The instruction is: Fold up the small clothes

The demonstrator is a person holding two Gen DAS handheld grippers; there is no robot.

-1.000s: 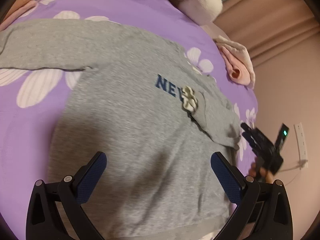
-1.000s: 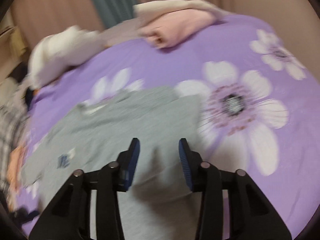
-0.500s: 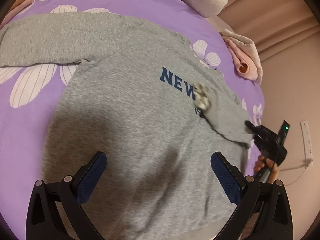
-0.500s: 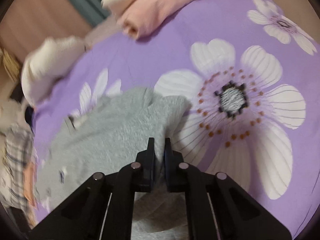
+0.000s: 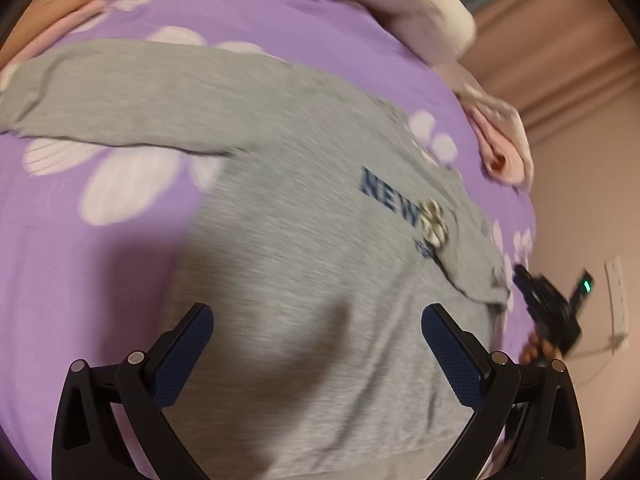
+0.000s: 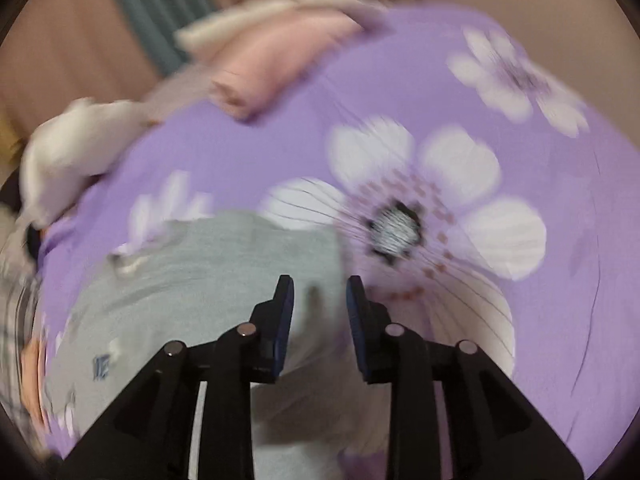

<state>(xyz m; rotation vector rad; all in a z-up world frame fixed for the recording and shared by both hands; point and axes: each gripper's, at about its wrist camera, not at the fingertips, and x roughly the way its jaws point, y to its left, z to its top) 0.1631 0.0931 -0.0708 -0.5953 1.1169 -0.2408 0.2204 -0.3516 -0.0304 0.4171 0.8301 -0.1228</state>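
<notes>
A grey sweatshirt [image 5: 304, 216] with blue "NEW" lettering lies flat on the purple flowered bedsheet [image 5: 100, 272]. One sleeve [image 5: 100, 92] stretches out to the left. The other is folded across the chest, its pale cuff [image 5: 434, 222] on the lettering. My left gripper [image 5: 316, 312] hovers wide open over the lower body of the sweatshirt, holding nothing. My right gripper [image 6: 320, 284] is opening at the folded shoulder edge of the sweatshirt [image 6: 224, 264]; grey cloth shows between and beyond the jaws, but the pads are off it. In the left wrist view the right gripper [image 5: 520, 274] is beside that edge.
Folded pink clothes [image 5: 504, 152] [image 6: 272, 64] and a white fluffy garment [image 5: 424, 4] [image 6: 76, 148] lie at the bed's far side. The bed's edge runs just right of the sweatshirt, with a wall socket [image 5: 616, 296] and curtains beyond. A hand [image 5: 536, 350] holds the right gripper.
The right gripper was open a second ago, pinched shut on the sweatshirt's folded edge half a second ago, and its jaws now stand apart off the cloth. The left gripper has shifted slightly over the sweatshirt.
</notes>
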